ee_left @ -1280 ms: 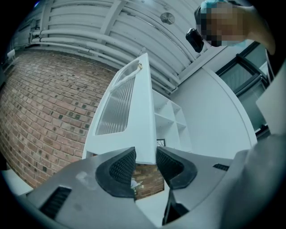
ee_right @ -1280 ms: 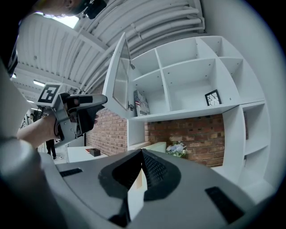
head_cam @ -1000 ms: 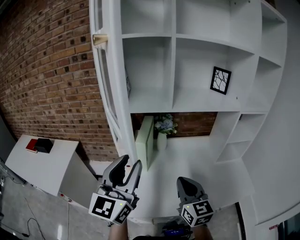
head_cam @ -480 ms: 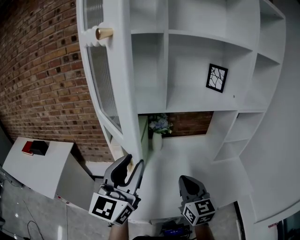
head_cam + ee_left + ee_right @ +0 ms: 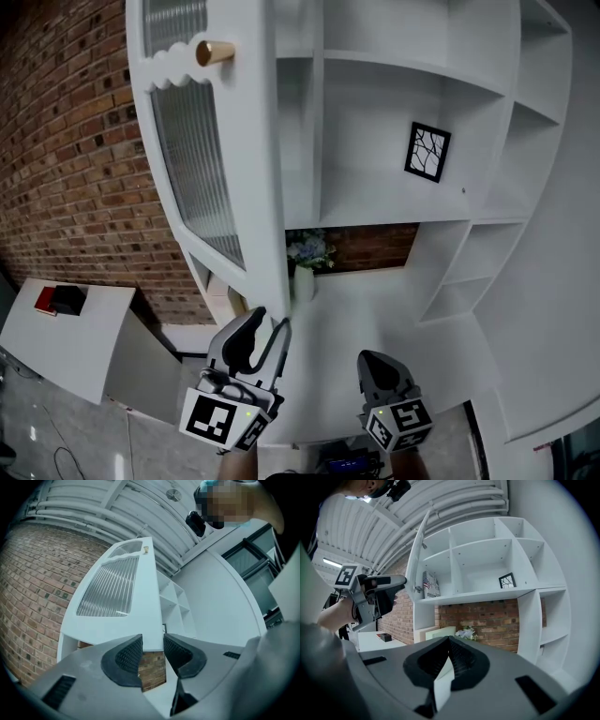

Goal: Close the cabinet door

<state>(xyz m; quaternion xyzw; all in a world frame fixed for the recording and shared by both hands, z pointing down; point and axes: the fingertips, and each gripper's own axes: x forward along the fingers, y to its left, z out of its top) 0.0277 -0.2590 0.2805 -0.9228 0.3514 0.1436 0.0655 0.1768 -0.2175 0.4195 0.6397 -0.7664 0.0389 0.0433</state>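
The cabinet door stands open at the left side of the white cabinet. Against one second ago, it has turned so that its front face shows much wider in the head view. Its knob now sits higher and a little more to the right. The pale board that showed beside the flowers is now hidden behind the door.

The door is white and smooth, with a long pane of ribbed glass under a wavy cut edge. The knob is a short brass-coloured cylinder.

The left gripper is still at the lower corner of the door. Its dark ribbed jaws stand a narrow way apart, and the bottom edge of the door shows in the gap. I cannot tell if they touch it. The right gripper is lower and apart from the door, with its jaws pressed together at the tips and nothing between them.

In the cabinet, the shelves are square, open boxes. One holds a small black frame with a white branching pattern. Behind the door is a rough red brick wall, and near it a low white table.
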